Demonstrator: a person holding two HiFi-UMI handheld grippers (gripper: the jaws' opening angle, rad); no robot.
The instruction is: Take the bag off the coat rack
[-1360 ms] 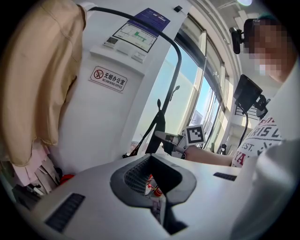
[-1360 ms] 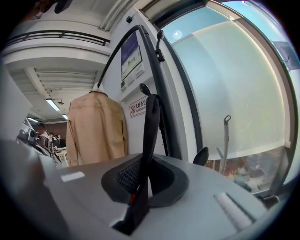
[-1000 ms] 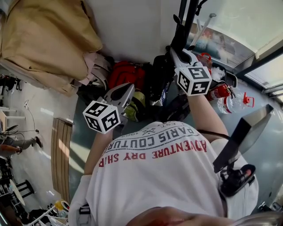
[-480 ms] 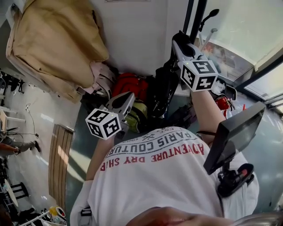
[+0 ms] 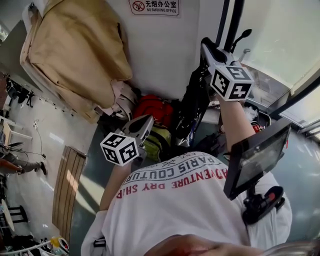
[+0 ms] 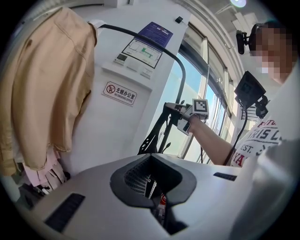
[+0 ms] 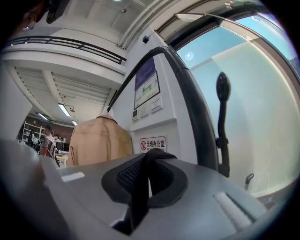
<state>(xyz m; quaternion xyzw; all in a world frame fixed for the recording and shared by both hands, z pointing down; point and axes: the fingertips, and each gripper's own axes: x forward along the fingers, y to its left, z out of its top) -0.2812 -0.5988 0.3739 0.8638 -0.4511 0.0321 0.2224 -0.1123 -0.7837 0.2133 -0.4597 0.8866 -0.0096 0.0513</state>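
My right gripper (image 5: 206,46) is raised high beside the black coat rack pole (image 5: 234,20). It is shut on a black strap (image 7: 140,185) that runs up between its jaws (image 7: 145,171). The black bag (image 5: 192,107) hangs from that strap below the gripper, against the white wall. In the left gripper view the bag's straps (image 6: 152,133) drop from the right gripper (image 6: 180,112). The rack's curved arm (image 7: 187,93) and a hook (image 7: 222,91) stand just ahead. My left gripper (image 5: 144,124) is lower, left of the bag, shut with nothing in it (image 6: 152,185).
A tan jacket (image 5: 75,55) hangs at the left, with pink cloth beneath it. A red bag (image 5: 155,107) and a yellow-green item lie on the floor under the rack. A no-smoking sign (image 5: 154,6) is on the wall; a window fills the right. A screen on a mount (image 5: 255,157) sits at my right side.
The right gripper has risen up and to the right with the strap, and the black bag has lifted with it. The left gripper stayed low, shifting slightly right.
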